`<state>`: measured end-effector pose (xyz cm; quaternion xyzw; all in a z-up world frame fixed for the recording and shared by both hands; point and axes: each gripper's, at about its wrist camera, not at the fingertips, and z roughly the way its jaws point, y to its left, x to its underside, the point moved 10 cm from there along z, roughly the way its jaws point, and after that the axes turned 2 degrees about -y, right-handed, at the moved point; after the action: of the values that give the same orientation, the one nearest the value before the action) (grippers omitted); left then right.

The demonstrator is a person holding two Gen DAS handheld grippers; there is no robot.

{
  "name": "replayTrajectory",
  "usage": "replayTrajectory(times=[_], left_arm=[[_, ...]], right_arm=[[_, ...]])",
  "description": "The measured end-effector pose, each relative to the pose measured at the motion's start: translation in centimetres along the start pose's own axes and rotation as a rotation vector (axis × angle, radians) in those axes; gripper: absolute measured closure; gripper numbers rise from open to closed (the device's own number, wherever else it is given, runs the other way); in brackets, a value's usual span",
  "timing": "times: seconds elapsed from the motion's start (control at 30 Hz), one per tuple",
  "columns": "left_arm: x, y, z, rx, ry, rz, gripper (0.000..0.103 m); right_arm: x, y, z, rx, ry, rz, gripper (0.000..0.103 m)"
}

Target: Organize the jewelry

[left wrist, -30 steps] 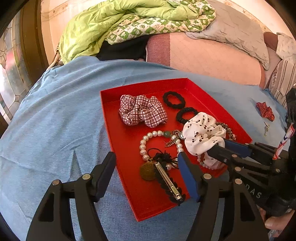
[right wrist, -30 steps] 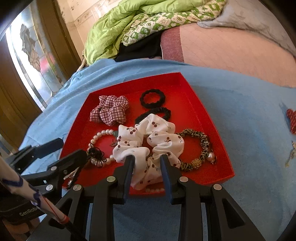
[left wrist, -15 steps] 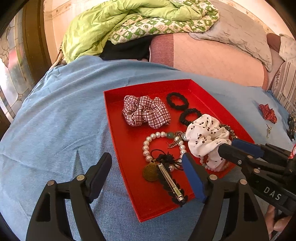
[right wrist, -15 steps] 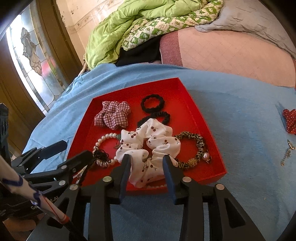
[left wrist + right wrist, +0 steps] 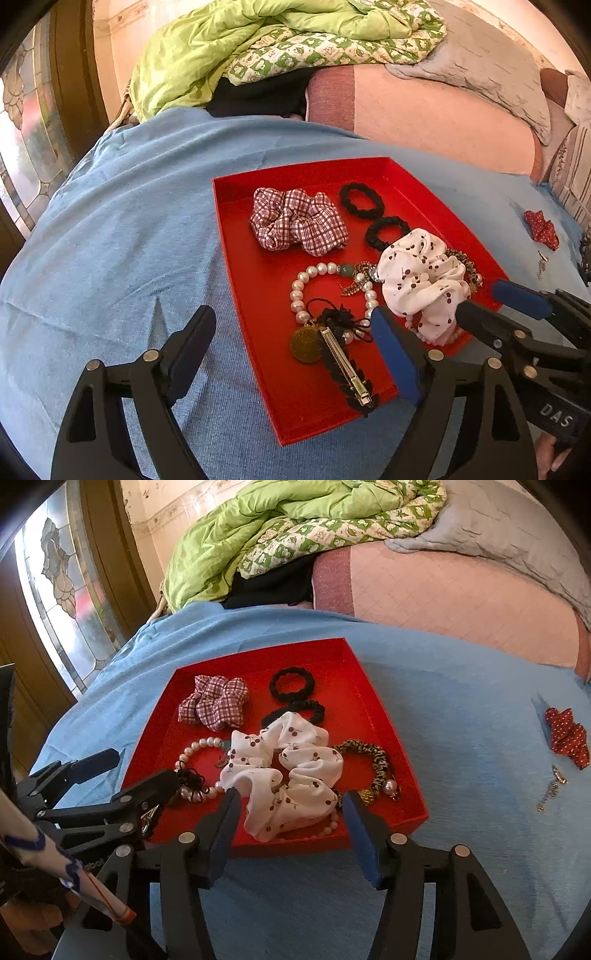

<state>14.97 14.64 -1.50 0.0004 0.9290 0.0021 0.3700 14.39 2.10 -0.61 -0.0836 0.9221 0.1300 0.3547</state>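
Observation:
A red tray (image 5: 251, 266) (image 5: 373, 709) on the blue cloth holds a plaid scrunchie (image 5: 299, 221) (image 5: 214, 705), two black hair ties (image 5: 360, 199) (image 5: 291, 683), a pearl bracelet (image 5: 301, 291), a gold coin (image 5: 306, 344), a metal hair clip (image 5: 345, 365), a leopard bracelet (image 5: 373, 760) and a white cherry-print scrunchie (image 5: 421, 277) (image 5: 284, 771). My right gripper (image 5: 291, 830) is open and empty just in front of the white scrunchie at the tray's near edge. My left gripper (image 5: 291, 354) is open and empty over the tray's near left corner.
A red dotted bow (image 5: 567, 736) (image 5: 541, 229) and a small metal earring (image 5: 552, 788) lie on the blue cloth (image 5: 461, 720) right of the tray. Green quilts (image 5: 266, 40) and pillows are piled behind. A stained-glass window (image 5: 62, 587) is at left.
My right gripper opened, let go of the white scrunchie in the tray and drew back. My left gripper also pulled back a little.

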Motion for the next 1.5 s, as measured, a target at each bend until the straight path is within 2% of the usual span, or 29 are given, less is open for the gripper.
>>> replayTrajectory(times=[0.07,0.13,0.33,0.5,0.77,1.0,1.13,1.23,1.3,1.37,1.4,1.5], left_arm=[[-0.1,0.0,0.0,-0.004,-0.004,-0.005,0.018],[0.0,0.0,0.2,-0.012,0.004,-0.005,0.018],[0.3,0.0,0.2,-0.023,-0.001,-0.008,0.018],[0.3,0.2,0.1,-0.065,-0.026,0.006,0.018],[1.3,0.1,0.7,-0.084,-0.012,0.002,0.018],[2.0,1.3,-0.3,-0.066,-0.018,-0.098,0.018],[2.4,2.4,-2.9,-0.071,-0.038,-0.177,0.018],[2.4,2.9,-7.0,-0.088,-0.103,-0.192,0.016],[2.4,3.1,-9.4,-0.089,-0.153,-0.200,0.002],[2.7,3.6,-12.2,-0.123,-0.198,-0.222,0.000],[3.1,3.7,-13.3,-0.164,-0.204,-0.215,0.000],[4.8,3.4,-15.5,-0.260,-0.182,-0.151,0.000]], right_arm=[[-0.2,0.0,-0.6,0.013,-0.012,-0.013,0.040],[-0.3,-0.1,-0.9,0.031,-0.021,-0.025,0.029],[-0.2,-0.2,-1.7,0.045,-0.025,-0.040,0.029],[0.0,-0.3,-2.2,0.084,-0.025,-0.074,0.029],[0.5,-0.8,-2.4,0.164,-0.011,-0.104,0.017],[0.5,-1.0,-3.8,0.274,-0.040,-0.163,0.013],[0.7,-0.9,-5.4,0.308,-0.057,-0.167,0.013],[1.0,-0.6,-7.4,0.332,-0.092,-0.178,0.011],[1.4,-0.1,-8.9,0.332,-0.109,-0.194,0.009],[1.7,0.3,-10.9,0.334,-0.145,-0.198,0.009],[1.9,0.4,-11.8,0.332,-0.160,-0.193,0.008],[2.6,0.7,-14.7,0.312,-0.198,-0.159,0.007]])
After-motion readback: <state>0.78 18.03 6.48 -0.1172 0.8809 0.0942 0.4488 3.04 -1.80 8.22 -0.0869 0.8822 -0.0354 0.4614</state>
